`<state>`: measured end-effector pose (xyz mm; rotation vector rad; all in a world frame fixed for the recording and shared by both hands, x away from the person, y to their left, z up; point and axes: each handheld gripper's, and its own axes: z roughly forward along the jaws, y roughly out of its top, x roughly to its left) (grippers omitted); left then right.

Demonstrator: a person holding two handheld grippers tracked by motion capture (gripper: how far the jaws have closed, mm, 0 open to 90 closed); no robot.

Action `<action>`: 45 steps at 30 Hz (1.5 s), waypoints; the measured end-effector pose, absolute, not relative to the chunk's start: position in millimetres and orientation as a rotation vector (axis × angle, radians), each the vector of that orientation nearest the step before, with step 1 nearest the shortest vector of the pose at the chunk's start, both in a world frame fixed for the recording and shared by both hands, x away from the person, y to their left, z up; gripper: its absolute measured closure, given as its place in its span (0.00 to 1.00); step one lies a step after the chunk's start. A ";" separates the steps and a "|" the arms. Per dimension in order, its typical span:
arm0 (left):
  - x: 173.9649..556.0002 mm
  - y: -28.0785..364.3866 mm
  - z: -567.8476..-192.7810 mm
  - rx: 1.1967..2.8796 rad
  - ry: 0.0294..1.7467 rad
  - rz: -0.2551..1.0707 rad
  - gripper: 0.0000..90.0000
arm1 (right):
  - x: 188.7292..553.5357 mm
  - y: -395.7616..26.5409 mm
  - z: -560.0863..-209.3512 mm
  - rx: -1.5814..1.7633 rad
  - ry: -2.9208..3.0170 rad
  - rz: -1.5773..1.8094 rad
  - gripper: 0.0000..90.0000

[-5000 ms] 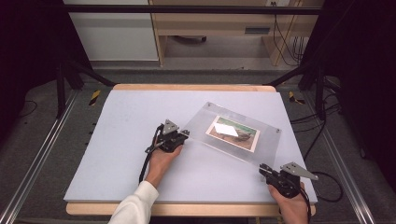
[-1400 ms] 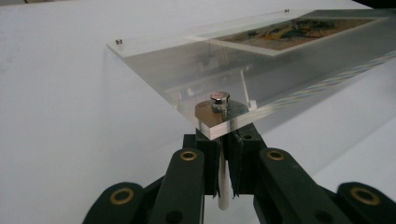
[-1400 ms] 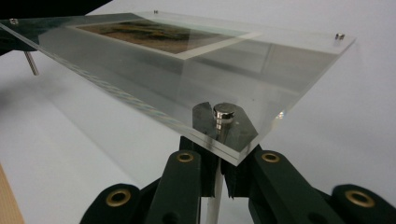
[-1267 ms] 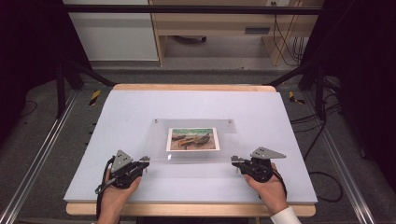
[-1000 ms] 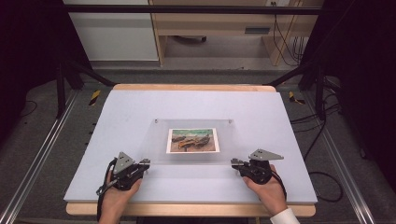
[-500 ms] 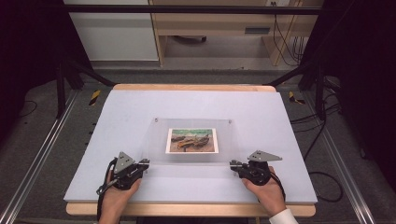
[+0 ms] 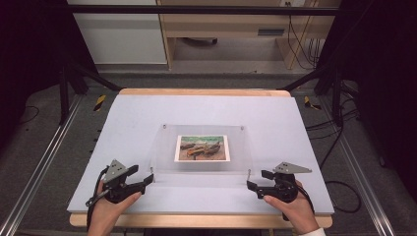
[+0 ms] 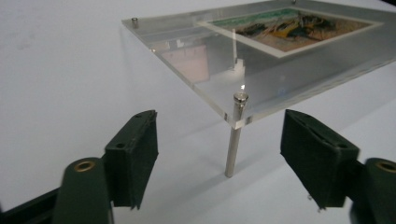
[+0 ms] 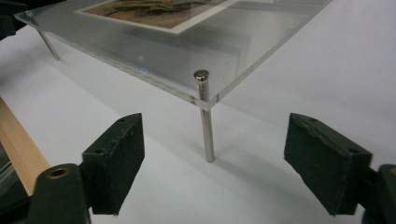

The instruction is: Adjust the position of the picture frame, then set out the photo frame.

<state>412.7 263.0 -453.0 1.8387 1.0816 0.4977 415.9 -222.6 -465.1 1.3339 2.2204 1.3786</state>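
high view: one acrylic frame (image 7: 204, 150), two grippers (image 7: 147, 183) (image 7: 252, 186)

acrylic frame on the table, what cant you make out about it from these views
- Picture inside the acrylic frame: high view, too small to read its subject; both gripper views cut it off at the top edge.
- Far legs: high view, too small; the near left leg and the near right leg are plain.
- Whether the clear plate is one sheet or two: edges too glary.
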 end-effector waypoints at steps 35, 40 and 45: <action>459.3 230.4 -421.2 1.879 1.077 0.479 0.15 | 459.4 -208.3 -421.0 1.297 2.120 1.286 0.29; 455.5 232.4 -424.5 1.852 1.097 0.462 0.13 | 463.0 -205.7 -422.9 1.334 2.103 1.320 0.26; 447.9 234.3 -428.8 1.829 1.096 0.446 0.13 | 457.6 -200.4 -430.6 1.338 2.142 1.314 0.24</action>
